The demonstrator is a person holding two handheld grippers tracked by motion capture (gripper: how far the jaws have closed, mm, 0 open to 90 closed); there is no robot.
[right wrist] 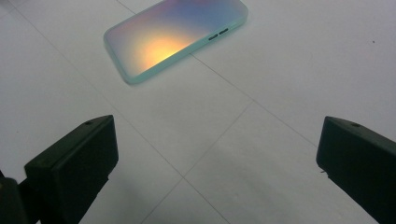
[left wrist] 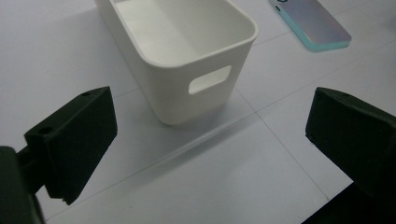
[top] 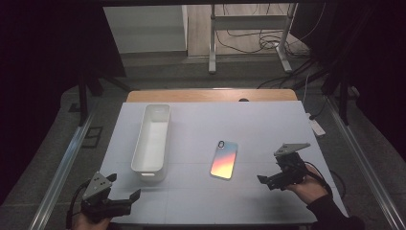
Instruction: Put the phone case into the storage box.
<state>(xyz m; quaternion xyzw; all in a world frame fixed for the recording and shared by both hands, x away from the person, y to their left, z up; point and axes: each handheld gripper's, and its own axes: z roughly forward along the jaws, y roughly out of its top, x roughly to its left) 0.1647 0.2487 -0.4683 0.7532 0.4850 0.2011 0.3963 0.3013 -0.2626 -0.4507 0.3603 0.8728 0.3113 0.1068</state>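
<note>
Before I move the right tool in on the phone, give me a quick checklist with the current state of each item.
1. Right tool open: ok, its jaws stand wide apart in the right gripper view.
2. Phone free to grasp: ok, it lies flat on the table, nothing touching it.
3. Path from right tool to phone: ok, bare table between them.
4. Bin ready to receive: ok, upright and empty.
5. Left tool out of the way: ok, open, near the bin's near end, holding nothing.
6. Jaws wide enough for the phone: cannot tell.
</note>
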